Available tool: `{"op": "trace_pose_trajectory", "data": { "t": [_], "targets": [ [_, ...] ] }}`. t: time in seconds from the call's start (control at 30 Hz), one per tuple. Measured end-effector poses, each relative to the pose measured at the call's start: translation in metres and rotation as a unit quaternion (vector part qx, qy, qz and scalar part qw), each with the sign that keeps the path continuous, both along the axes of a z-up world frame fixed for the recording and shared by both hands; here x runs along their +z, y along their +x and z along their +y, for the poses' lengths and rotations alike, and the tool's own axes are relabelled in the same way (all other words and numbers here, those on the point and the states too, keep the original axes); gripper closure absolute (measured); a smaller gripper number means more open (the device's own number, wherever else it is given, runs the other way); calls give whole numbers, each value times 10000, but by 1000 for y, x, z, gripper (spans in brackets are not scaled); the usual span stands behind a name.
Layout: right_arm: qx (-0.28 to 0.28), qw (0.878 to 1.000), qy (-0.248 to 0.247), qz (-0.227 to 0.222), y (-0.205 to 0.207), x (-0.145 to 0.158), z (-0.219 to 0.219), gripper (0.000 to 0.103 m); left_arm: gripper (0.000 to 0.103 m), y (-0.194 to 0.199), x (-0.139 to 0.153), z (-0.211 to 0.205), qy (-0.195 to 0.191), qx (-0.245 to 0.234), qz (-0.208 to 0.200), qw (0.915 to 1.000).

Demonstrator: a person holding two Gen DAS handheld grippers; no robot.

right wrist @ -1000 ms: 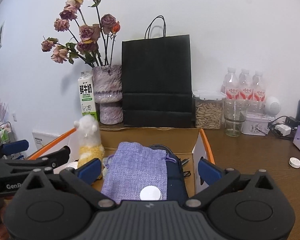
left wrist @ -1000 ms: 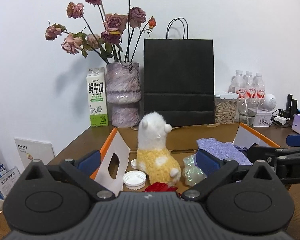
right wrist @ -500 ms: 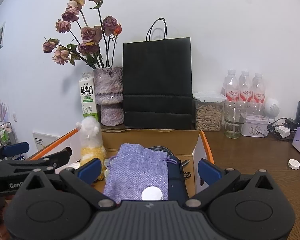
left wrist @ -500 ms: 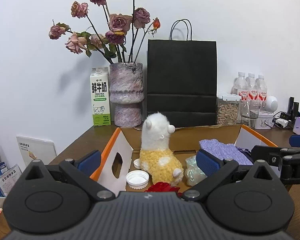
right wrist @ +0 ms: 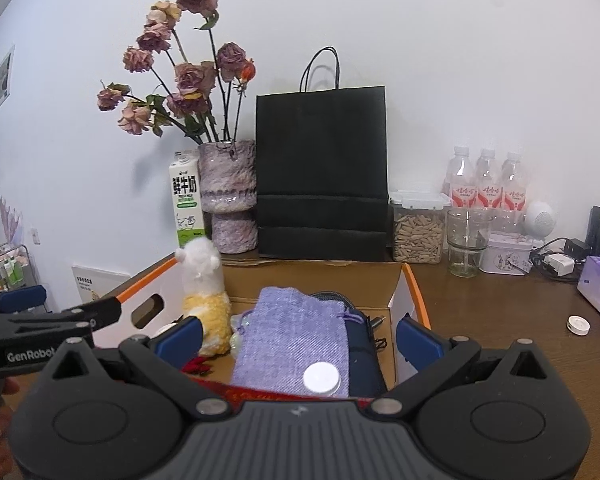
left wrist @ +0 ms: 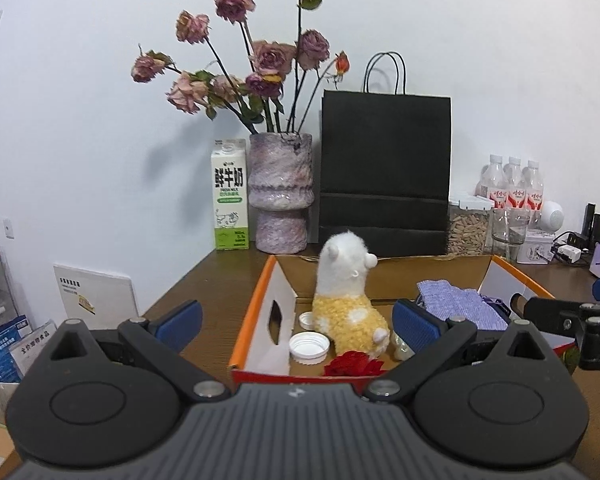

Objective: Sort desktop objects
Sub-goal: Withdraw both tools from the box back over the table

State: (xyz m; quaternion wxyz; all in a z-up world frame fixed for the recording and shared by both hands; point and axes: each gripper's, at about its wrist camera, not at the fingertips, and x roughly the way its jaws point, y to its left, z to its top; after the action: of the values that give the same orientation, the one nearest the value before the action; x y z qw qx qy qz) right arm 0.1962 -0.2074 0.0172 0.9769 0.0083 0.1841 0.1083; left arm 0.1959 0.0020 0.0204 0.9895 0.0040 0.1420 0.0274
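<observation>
The box [left wrist: 256,300] on the surface [right wrist: 500,320] holds an upright plush [left wrist: 346,300], a pouch [right wrist: 292,340] lying lengthwise toward the bag [right wrist: 320,172], caps [left wrist: 309,346]. Both grippers' fingers [left wrist: 180,318] [right wrist: 416,340] are spread, empty.

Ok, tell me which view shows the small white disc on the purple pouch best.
Right wrist view: the white disc lies in plain sight on the purple pouch. The left wrist view shows only the pouch's far part; the disc is hidden there.
</observation>
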Motion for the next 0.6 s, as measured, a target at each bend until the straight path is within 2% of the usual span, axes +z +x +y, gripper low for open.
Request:
{"op": "trace_pose_trajectory", "data": {
  "t": [0.33,0.6],
  "targets": [
    [135,9998,-144,-40,-39,8,17,0,0,-37,9,24,-26,146,-96,9998],
    [232,9995,-188,38,-64,6,26,0,0,-64,7,44,-104,193,-4,9998]
  ]
}}
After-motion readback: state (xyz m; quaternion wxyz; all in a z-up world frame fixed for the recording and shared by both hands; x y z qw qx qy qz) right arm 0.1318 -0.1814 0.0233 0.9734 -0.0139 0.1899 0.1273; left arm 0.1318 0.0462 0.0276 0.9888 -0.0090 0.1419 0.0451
